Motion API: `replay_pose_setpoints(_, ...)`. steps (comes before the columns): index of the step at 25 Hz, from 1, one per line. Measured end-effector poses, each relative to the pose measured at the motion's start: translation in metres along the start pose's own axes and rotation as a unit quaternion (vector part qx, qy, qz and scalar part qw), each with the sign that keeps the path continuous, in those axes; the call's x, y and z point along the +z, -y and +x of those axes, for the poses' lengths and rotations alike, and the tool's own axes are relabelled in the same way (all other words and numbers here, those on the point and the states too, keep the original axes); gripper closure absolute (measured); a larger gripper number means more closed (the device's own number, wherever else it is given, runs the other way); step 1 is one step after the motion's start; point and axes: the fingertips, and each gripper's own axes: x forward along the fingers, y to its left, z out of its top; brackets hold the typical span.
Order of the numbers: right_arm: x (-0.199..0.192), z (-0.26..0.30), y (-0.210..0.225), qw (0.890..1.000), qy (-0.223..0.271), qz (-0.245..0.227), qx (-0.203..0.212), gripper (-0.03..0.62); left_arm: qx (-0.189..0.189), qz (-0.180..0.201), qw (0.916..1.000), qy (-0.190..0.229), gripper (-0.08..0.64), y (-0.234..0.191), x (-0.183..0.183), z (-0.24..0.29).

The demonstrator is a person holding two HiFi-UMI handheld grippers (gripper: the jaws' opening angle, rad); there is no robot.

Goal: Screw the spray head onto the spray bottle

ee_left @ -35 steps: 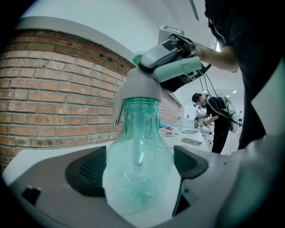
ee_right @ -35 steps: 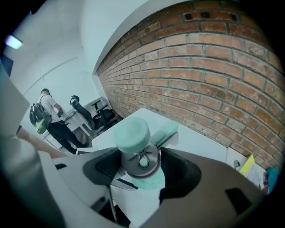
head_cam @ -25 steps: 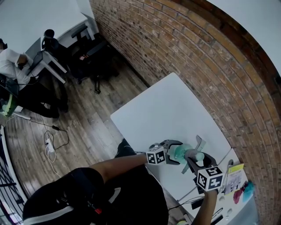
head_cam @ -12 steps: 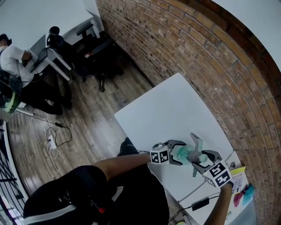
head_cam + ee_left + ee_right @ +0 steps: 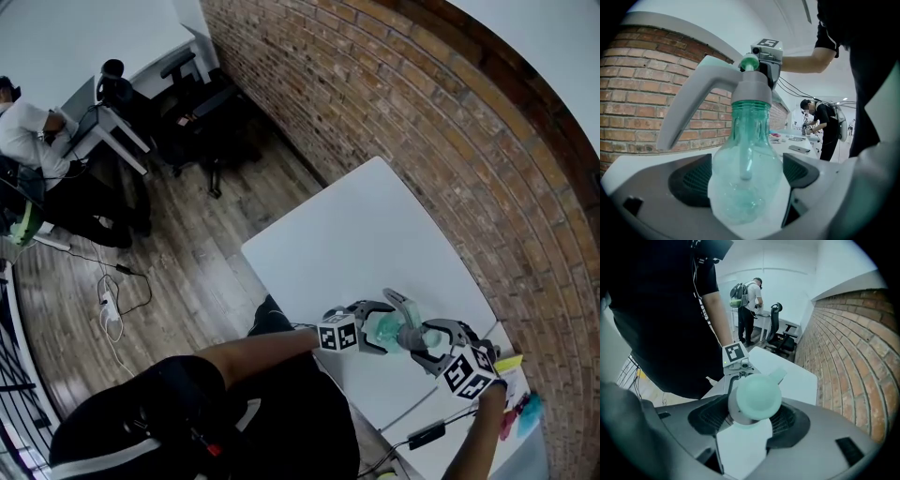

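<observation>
A clear green spray bottle (image 5: pixel 382 328) is held lying sideways above the white table (image 5: pixel 366 234). My left gripper (image 5: pixel 373 328) is shut on its round body (image 5: pixel 745 164). The grey spray head (image 5: pixel 406 324) sits on the bottle's neck (image 5: pixel 750 96), and its long trigger (image 5: pixel 689 103) juts off to the left in the left gripper view. My right gripper (image 5: pixel 424 336) is shut on the spray head, whose pale green top knob (image 5: pixel 754 397) faces the right gripper view, pinched between the dark pads (image 5: pixel 710 416). My left gripper (image 5: pixel 747 173) and right gripper (image 5: pixel 752 418) face each other along the bottle.
A brick wall (image 5: pixel 450 141) runs past the table's far side. A second table (image 5: pixel 511 412) at lower right carries a yellow pad, cables and small items. Office chairs (image 5: pixel 202 112) and a seated person (image 5: pixel 28 131) are far off on the wooden floor.
My right gripper has rolled around the bottle's axis with the spray head; the trigger has swung to point up and left. The left gripper and bottle stay almost still.
</observation>
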Motion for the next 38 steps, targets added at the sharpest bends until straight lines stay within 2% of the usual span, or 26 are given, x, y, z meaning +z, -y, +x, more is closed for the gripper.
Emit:
replay_pose_setpoints(4, -0.002, 0.001, 0.001, 1.0, -0.012, 0.013, 0.013, 0.321, -0.001, -0.002, 1.0, -0.003, 0.092, -0.001, 0.0, 0.001)
replay_pose_setpoints(9, 0.008, -0.006, 0.003, 0.995, 0.039, 0.097, -0.005, 0.321, 0.001, -0.002, 1.0, -0.002, 0.091, -0.001, 0.0, 0.002)
replay_pose_setpoints(13, 0.021, -0.025, 0.008, 0.987, 0.068, 0.134, -0.05, 0.321, 0.003, -0.004, 1.0, -0.002, 0.091, -0.001, 0.0, 0.002)
replay_pose_setpoints(16, 0.023, -0.034, 0.016, 0.973, 0.074, 0.186, -0.116, 0.321, 0.002, -0.003, 1.0, -0.004, 0.091, -0.001, -0.001, 0.002)
replay_pose_setpoints(19, 0.015, -0.034, 0.019, 0.947, 0.07, 0.261, -0.175, 0.321, 0.002, -0.002, 1.0, -0.004, 0.092, -0.001, -0.001, 0.003)
replay_pose_setpoints(22, 0.006, -0.03, 0.015, 0.911, 0.088, 0.349, -0.202, 0.321, 0.0, -0.002, 1.0, -0.002, 0.092, -0.001, 0.0, 0.003)
replay_pose_setpoints(23, 0.004, -0.028, 0.015, 0.893, 0.106, 0.385, -0.208, 0.321, -0.001, -0.002, 1.0, -0.003, 0.092, -0.001, 0.0, 0.002)
replay_pose_setpoints(26, -0.008, -0.024, 0.018, 0.821, 0.156, 0.499, -0.229, 0.321, 0.0, -0.001, 1.0, -0.005, 0.091, -0.001, -0.001, 0.001)
replay_pose_setpoints(27, -0.012, -0.023, 0.018, 0.808, 0.157, 0.515, -0.238, 0.321, 0.0, -0.002, 1.0, -0.006, 0.092, -0.001, -0.001, 0.001)
replay_pose_setpoints(28, -0.014, -0.022, 0.018, 0.804, 0.154, 0.519, -0.247, 0.321, 0.0, -0.002, 1.0, -0.006, 0.092, -0.001, -0.001, 0.002)
replay_pose_setpoints(29, -0.014, -0.021, 0.018, 0.804, 0.148, 0.516, -0.256, 0.321, 0.0, -0.001, 1.0, -0.005, 0.092, -0.001, -0.001, 0.002)
replay_pose_setpoints(32, -0.012, -0.018, 0.017, 0.81, 0.124, 0.504, -0.274, 0.321, 0.001, 0.0, 1.0, -0.003, 0.092, -0.001, -0.001, 0.002)
replay_pose_setpoints(35, -0.013, -0.014, 0.014, 0.814, 0.104, 0.502, -0.274, 0.321, 0.002, 0.0, 1.0, -0.002, 0.091, -0.001, 0.0, 0.003)
replay_pose_setpoints(38, -0.015, -0.006, 0.012, 0.831, 0.085, 0.482, -0.263, 0.321, 0.002, -0.001, 1.0, -0.002, 0.091, -0.001, -0.001, 0.003)
